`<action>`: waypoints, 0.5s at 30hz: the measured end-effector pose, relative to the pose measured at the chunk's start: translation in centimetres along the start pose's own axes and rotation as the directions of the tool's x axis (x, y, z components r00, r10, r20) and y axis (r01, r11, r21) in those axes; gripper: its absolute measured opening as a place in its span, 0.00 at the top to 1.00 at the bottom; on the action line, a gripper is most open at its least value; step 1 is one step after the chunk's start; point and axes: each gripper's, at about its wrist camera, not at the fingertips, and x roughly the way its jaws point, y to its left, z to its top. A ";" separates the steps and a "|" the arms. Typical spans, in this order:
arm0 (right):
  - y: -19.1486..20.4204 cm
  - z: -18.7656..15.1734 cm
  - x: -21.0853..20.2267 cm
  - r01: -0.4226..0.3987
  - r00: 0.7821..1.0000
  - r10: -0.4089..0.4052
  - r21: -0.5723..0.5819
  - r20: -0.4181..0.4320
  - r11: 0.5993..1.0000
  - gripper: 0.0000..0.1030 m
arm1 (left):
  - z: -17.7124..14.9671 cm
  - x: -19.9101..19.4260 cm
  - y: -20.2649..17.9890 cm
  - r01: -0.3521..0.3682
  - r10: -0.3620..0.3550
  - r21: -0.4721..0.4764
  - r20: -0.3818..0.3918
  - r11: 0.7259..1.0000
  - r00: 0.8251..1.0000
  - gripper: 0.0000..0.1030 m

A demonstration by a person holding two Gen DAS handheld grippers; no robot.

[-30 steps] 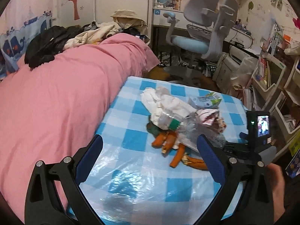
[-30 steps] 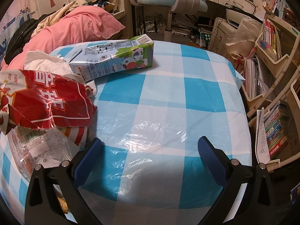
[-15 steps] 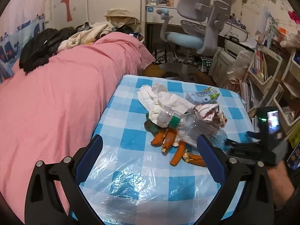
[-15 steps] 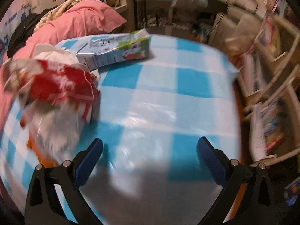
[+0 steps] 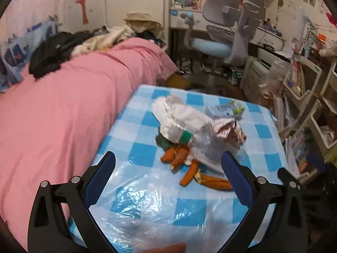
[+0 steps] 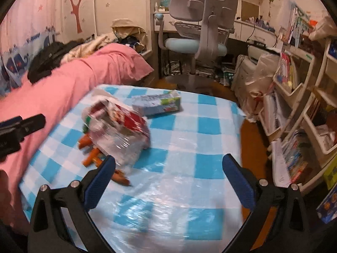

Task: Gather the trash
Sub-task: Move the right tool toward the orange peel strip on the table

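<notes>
A heap of trash lies on the blue-checked table (image 5: 147, 189) (image 6: 189, 179). It holds a crushed clear plastic bottle (image 5: 202, 145) (image 6: 120, 145) with a green band, white crumpled paper (image 5: 179, 116), a red-and-white snack wrapper (image 5: 227, 128) (image 6: 124, 118), a flat milk carton (image 5: 225, 110) (image 6: 157, 104) and orange peels (image 5: 179, 156) (image 6: 90, 149). My left gripper (image 5: 168, 164) stands open above the near table, short of the heap. My right gripper (image 6: 168, 164) is open too, back from the heap and to its right, with nothing between its fingers.
A bed with a pink cover (image 5: 63, 109) (image 6: 69, 78) runs along the table's left side. A grey desk chair (image 5: 223, 33) (image 6: 200, 27) stands beyond the table. White shelves with books (image 5: 305, 105) (image 6: 299, 105) and bags crowd the right side.
My right gripper pulled back and rose from close over the table, so the whole heap and room now show. My left gripper drew back slightly. Both stayed open.
</notes>
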 end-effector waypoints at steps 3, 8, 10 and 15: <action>0.1 0.9 -0.8 0.013 0.999 -0.014 0.020 0.052 1.000 0.05 | 1.2 -0.4 -0.5 -0.048 0.048 0.008 0.010 0.999 0.999 0.06; -0.6 0.9 -1.0 0.065 0.996 -0.067 0.044 0.064 0.997 0.05 | 1.6 -0.6 0.0 -0.010 0.010 0.001 0.069 1.000 0.998 0.06; -1.0 0.8 -1.0 0.054 0.996 -0.058 0.060 0.061 0.997 0.05 | 0.8 0.0 -0.2 -0.004 0.001 0.036 0.082 0.999 0.997 0.06; -1.0 1.2 -2.1 0.061 0.992 -0.067 0.063 0.111 0.996 0.05 | -0.3 1.9 0.8 0.107 -0.108 0.044 0.034 0.993 0.994 0.06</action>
